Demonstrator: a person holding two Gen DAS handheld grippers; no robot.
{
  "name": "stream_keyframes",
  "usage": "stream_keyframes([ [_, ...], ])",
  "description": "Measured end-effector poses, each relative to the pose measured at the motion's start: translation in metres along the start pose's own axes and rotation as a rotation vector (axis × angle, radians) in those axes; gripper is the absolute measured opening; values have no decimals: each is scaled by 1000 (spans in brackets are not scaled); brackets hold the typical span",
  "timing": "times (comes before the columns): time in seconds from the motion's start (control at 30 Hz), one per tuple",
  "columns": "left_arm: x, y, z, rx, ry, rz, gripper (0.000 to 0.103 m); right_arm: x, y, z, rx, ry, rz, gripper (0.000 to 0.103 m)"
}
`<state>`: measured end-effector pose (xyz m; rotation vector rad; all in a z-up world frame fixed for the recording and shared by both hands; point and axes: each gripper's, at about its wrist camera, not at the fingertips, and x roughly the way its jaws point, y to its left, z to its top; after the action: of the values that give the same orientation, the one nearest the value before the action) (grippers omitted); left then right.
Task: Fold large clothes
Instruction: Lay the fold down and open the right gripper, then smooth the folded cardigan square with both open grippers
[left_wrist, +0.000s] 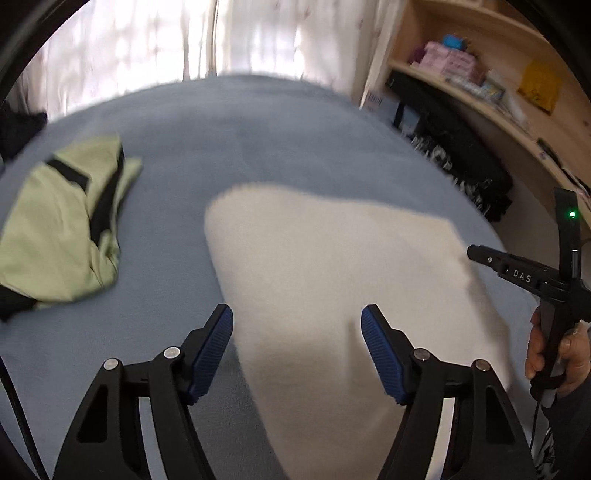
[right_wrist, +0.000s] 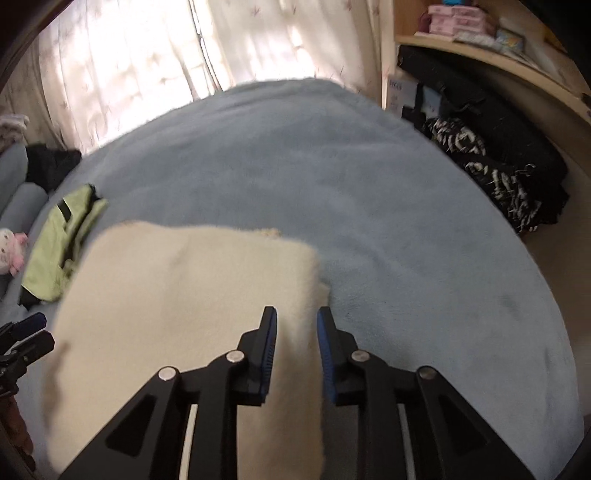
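Observation:
A cream fleece garment (left_wrist: 332, 266) lies folded on the blue bed cover (left_wrist: 229, 125); it also shows in the right wrist view (right_wrist: 177, 295). My left gripper (left_wrist: 297, 319) is open above the garment's near left part, with nothing between its blue pads. My right gripper (right_wrist: 297, 321) hovers at the garment's right edge (right_wrist: 314, 280), jaws a little apart, and I cannot tell whether cloth is pinched. The right gripper also shows at the right of the left wrist view (left_wrist: 476, 254).
A folded green and black garment (left_wrist: 62, 221) lies at the left of the bed. Black clothes (right_wrist: 498, 173) are piled at the bed's right side under wooden shelves (left_wrist: 491, 85). Curtains (right_wrist: 147, 55) hang behind. A soft toy (right_wrist: 11, 247) sits far left.

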<state>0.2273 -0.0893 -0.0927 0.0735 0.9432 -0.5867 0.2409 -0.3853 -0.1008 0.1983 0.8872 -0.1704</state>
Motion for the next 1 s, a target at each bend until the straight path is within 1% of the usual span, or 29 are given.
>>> stream_keyframes([
  [0.07, -14, -12, -5, 11, -30, -28, 70, -17, 5, -5, 36, -20, 72, 22],
  [0.1, -17, -22, -7, 25, -31, -24, 70, -26, 12, -12, 53, -20, 119, 22],
  [0.17, -21, -36, -18, 43, -27, -29, 70, -31, 26, -26, 52, 2, 161, 22],
  [0.2, -24, -37, -24, 36, -20, -35, 70, -33, 35, -34, 46, 10, 179, 22],
  [0.27, -22, -42, -39, -17, 35, -75, 70, -31, 49, -47, 26, 33, 207, 22],
  [0.3, -22, -42, -45, -38, 55, -81, 70, -29, 57, -58, 11, 46, 219, 22],
  [0.33, -23, -42, -51, -66, 54, -62, 70, -27, 61, -65, 0, 56, 215, 22],
  [0.37, -25, -43, -56, -65, 26, -30, 70, -23, 62, -72, -11, 67, 203, 22],
  [0.4, -25, -44, -60, -52, 16, -6, 70, -20, 62, -78, -21, 75, 187, 22],
  [0.47, -21, -41, -68, -44, 35, 48, 70, -22, 58, -86, -27, 56, 157, 19],
  [0.5, -19, -38, -70, -49, 45, 57, 70, -25, 48, -86, -31, 33, 102, 19],
  [0.53, -16, -31, -75, -63, 59, 55, 70, -31, 42, -88, -34, 12, 53, 15],
  [0.57, -16, -25, -78, -75, 59, 44, 70, -31, 31, -87, -28, -3, 36, 0],
  [0.6, -15, -18, -82, -90, 63, 20, 70, -30, 21, -87, -15, 4, 32, 0],
  [0.63, -14, -15, -83, -98, 69, 6, 70, -30, 10, -87, 17, 15, 54, 0],
  [0.7, -11, -12, -85, -121, 74, -8, 70, -32, 2, -88, 50, 17, 80, 0],
  [0.77, -9, -14, -86, -122, 67, 0, 70, -35, 10, -90, 19, 10, 42, 0],
  [0.83, -9, -16, -85, -121, 64, 8, 70, -36, 13, -91, 14, 12, 26, 0],
  [1.0, -9, -16, -87, -131, 73, 6, 71, -35, 7, -97, 71, 31, 59, 0],
])
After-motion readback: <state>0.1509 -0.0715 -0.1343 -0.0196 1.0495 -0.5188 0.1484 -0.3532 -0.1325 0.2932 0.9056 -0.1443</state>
